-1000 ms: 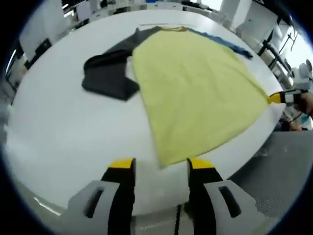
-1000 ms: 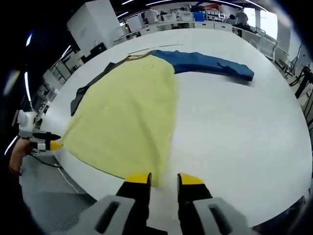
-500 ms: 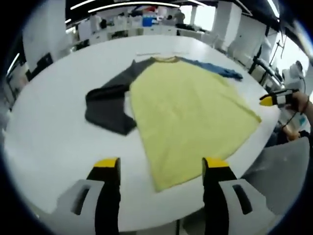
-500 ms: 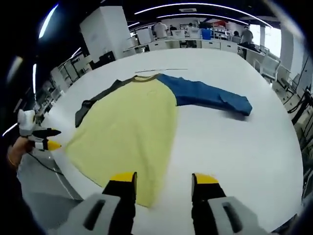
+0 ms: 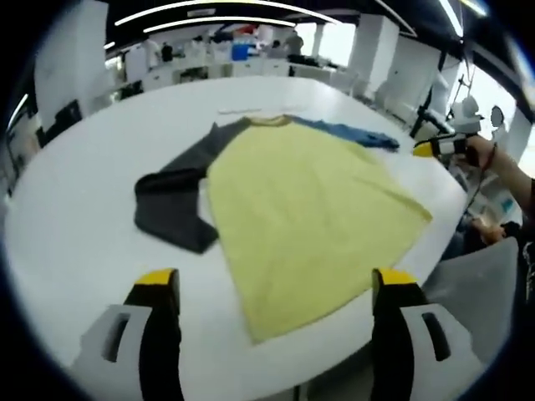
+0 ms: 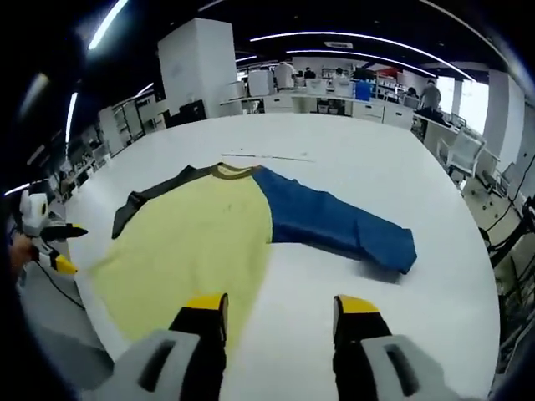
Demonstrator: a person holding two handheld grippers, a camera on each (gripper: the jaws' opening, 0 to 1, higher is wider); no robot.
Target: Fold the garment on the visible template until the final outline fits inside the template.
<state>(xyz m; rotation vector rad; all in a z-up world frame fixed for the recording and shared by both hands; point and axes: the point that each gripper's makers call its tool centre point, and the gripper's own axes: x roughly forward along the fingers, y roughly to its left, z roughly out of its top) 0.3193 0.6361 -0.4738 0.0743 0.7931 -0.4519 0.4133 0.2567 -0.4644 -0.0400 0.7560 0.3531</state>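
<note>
Left gripper view: left gripper gapes wide, empty, garment ahead on the table. Right gripper likewise wide, empty. I'd grab the blue sleeve cuff cleanly and fold inward.

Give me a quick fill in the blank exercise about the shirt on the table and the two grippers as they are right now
1. The body of the shirt is coloured ____.
2. The blue sleeve lies stretched out, while the ____ sleeve is bent back on itself.
3. The left gripper and the right gripper both have their jaws ____.
4. The shirt lies spread flat on a ____ table.

Missing words: yellow; dark grey; open; white
</note>
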